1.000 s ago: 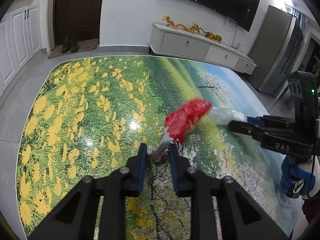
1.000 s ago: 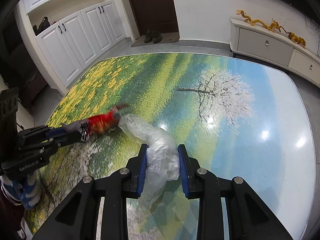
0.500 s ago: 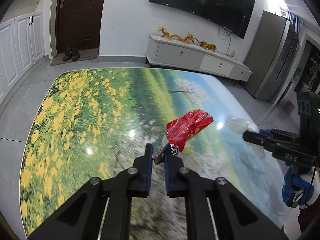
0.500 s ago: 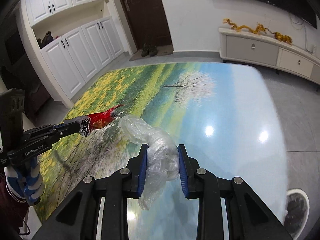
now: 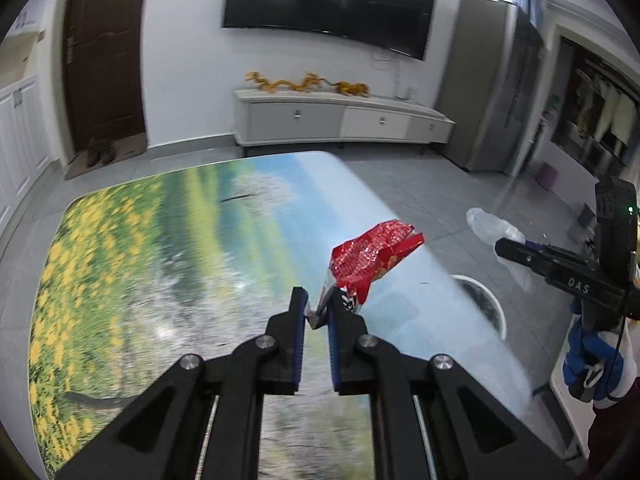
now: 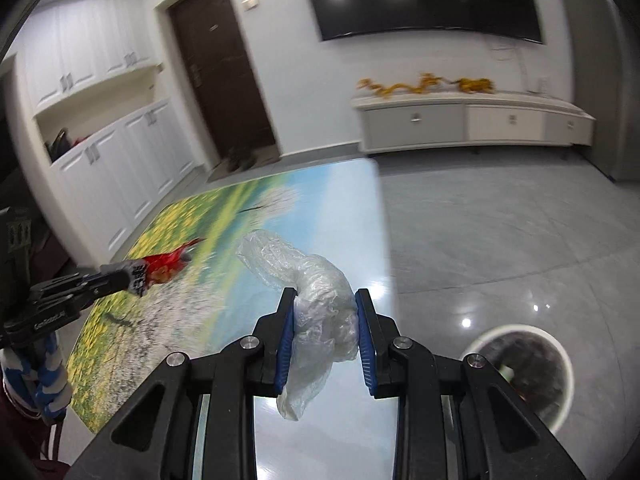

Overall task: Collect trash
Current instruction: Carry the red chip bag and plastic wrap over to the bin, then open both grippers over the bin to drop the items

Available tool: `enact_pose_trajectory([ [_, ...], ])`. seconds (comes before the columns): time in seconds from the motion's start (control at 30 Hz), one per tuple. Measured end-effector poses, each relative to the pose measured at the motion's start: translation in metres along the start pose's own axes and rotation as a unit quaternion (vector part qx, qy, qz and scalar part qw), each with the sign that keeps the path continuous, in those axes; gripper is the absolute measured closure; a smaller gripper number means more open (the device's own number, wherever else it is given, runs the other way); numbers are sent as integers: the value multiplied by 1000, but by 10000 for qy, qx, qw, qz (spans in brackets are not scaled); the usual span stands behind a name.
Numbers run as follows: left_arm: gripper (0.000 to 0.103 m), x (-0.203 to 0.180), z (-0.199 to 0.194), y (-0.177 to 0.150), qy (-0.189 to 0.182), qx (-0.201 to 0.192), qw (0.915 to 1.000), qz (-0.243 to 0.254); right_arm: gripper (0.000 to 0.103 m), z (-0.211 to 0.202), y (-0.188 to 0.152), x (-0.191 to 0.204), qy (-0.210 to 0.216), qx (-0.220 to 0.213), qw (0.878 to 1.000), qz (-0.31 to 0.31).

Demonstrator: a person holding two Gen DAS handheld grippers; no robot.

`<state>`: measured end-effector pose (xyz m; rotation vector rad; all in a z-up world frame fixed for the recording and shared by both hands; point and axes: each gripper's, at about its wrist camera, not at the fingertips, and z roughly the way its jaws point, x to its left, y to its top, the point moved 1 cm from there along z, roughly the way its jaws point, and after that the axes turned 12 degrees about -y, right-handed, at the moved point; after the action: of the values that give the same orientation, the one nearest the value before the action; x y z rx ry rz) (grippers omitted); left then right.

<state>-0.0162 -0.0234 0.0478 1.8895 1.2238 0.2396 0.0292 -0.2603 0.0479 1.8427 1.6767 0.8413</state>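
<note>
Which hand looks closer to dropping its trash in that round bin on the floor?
Probably the right. The right gripper, shut on the clear plastic bag, is nearer the round bin; the left gripper holds its red wrapper over the table.

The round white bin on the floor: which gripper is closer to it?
Right. The right gripper, shut on the clear plastic bag, is past the table edge, beside the bin. The left gripper, shut on the red wrapper, is over the table.

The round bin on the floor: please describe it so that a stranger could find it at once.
Start at the picture-printed table and look down past its right edge to the grey tiled floor. There stands the bin, white-rimmed with a dark inside; it is the only round, open container there.
</note>
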Motion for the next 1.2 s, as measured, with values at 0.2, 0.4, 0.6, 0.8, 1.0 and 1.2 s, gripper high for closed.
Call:
enact_pose_trajectory([
  [0.2,93,-48,25,11,-236,174,9990,331,75,-22,-13,-70,-429,-155,9970,627],
  [0.4,93,-100,66,26,-494,466,9953,689,74,-24,-31,-127,-794,-127,9899,1168],
  [0.6,93,-147,108,28,-592,755,9884,1177,74,-8,-48,-166,-1054,86,9825,1531],
  [0.8,93,-189,161,25,-729,1174,9782,1550,74,17,-70,-197,-1150,442,9754,1828],
  [1.0,92,-213,213,23,-792,1542,9707,1663,74,50,-85,-223,-1184,801,9685,2038],
  [1.2,91,-228,254,16,-788,1866,9635,1749,73,72,-101,-244,-1214,1057,9609,2251],
])
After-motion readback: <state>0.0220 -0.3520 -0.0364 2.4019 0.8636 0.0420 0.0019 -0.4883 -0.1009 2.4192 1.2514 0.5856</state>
